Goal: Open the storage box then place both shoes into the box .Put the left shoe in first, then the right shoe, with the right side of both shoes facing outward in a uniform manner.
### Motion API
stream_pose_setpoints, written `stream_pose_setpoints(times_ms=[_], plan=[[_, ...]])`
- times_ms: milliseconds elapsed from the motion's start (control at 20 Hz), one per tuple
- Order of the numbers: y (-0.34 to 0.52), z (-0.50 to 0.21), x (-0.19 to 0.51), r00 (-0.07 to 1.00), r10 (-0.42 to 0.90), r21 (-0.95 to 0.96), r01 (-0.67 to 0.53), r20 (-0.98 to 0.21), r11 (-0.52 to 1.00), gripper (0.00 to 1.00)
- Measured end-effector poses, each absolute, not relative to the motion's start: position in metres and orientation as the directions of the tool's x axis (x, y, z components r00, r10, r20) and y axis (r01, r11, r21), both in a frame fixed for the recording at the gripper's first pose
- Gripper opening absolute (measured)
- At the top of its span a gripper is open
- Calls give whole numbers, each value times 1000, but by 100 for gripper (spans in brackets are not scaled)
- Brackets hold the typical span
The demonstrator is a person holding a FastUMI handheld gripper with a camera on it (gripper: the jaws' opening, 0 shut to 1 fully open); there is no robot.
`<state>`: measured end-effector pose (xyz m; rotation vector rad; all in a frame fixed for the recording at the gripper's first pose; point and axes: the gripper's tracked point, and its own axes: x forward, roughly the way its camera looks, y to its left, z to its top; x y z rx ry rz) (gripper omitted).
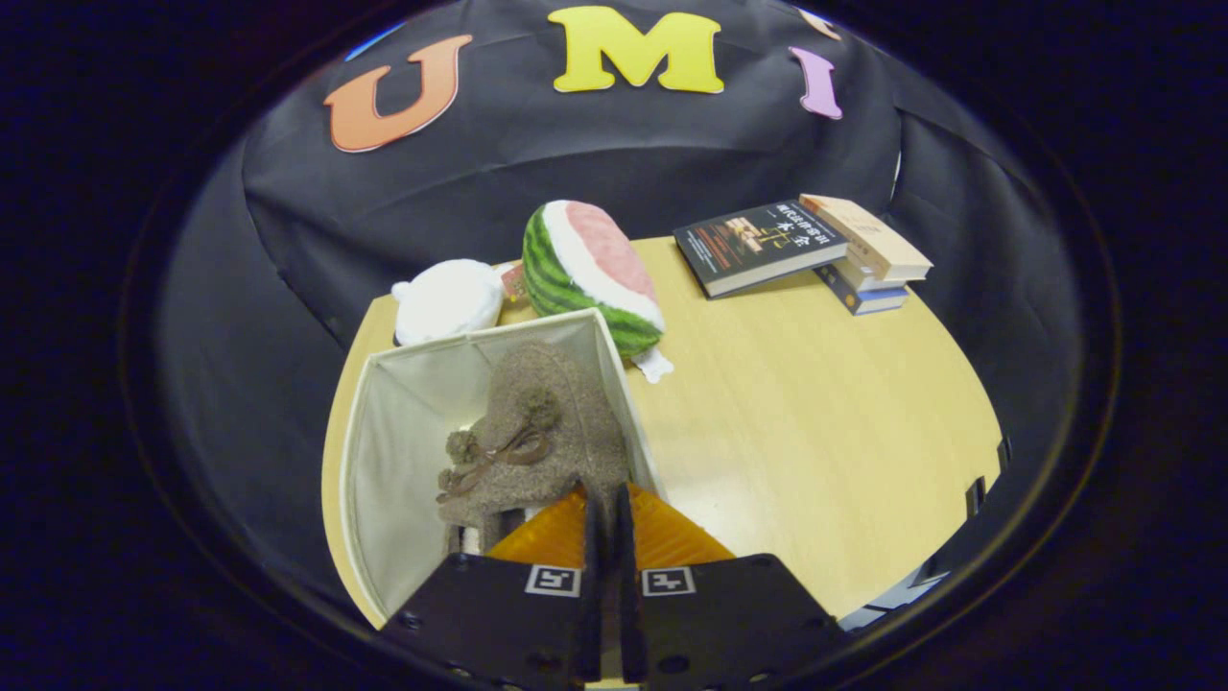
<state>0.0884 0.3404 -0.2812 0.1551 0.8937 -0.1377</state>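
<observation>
step: brown fuzzy pom-pom shoe is being lowered into the open storage box | gripper fingers are being held nearly closed, pinching the shoe's edge | advice: right side is best being kept outward | count: one shoe, one box, watermelon plush and white plush behind box, three books right of box
</observation>
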Motion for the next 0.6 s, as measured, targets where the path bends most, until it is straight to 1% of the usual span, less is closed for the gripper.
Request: stream_pose_setpoints(times_ms=[100,200,350,600], plan=[[340,-273,90,639,-62,61,169,-767,984,14],[336,-263,92,667,-73,46,159,-742,986,16],[329,-248,92,705,-72,37,138,-705,990,27],[312,-226,89,757,-50,38,98,-651,995,61]])
